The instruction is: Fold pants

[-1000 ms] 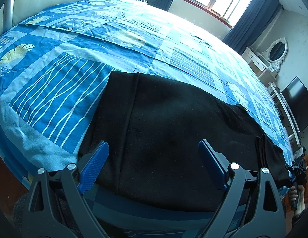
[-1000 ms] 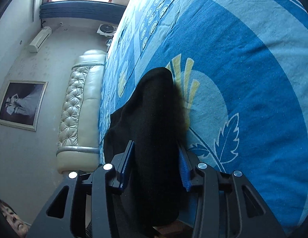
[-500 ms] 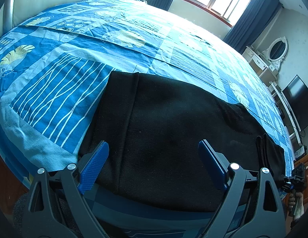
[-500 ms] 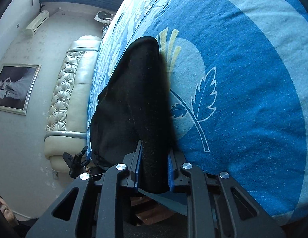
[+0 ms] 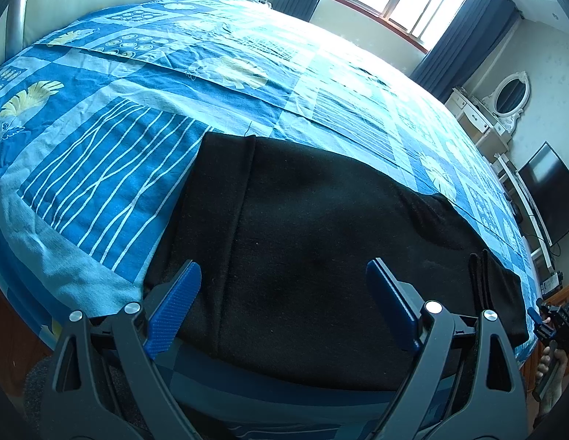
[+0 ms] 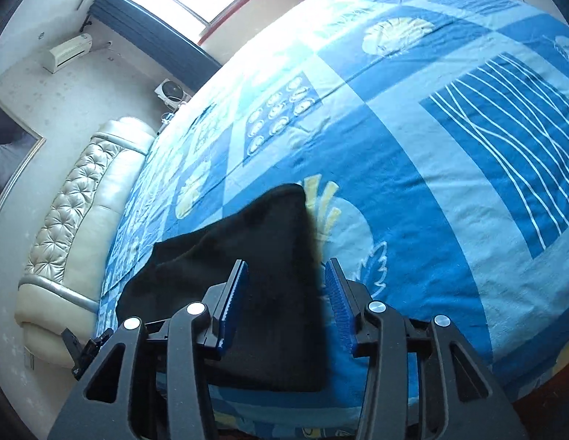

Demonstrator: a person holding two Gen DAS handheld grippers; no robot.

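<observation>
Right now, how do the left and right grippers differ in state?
The left gripper is spread wide over the waist end of the black pants; the right gripper is narrower, straddling the leg end. In neither view can contact be confirmed. The left points across the pants, the right along them. Both have blue pads and hover over the blue bedspread.

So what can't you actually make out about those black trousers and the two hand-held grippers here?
- Black pants: left wrist view, the near edge is hidden behind the left hand-held gripper, whose jaws are wide apart.
- Right wrist view: the right hand-held gripper straddles the pants' end; whether its pads touch the cloth cannot be told.
- Right hand-held gripper in the left view: small, at the edge.
- How many layers the pants have: unreadable, black on black.
</observation>
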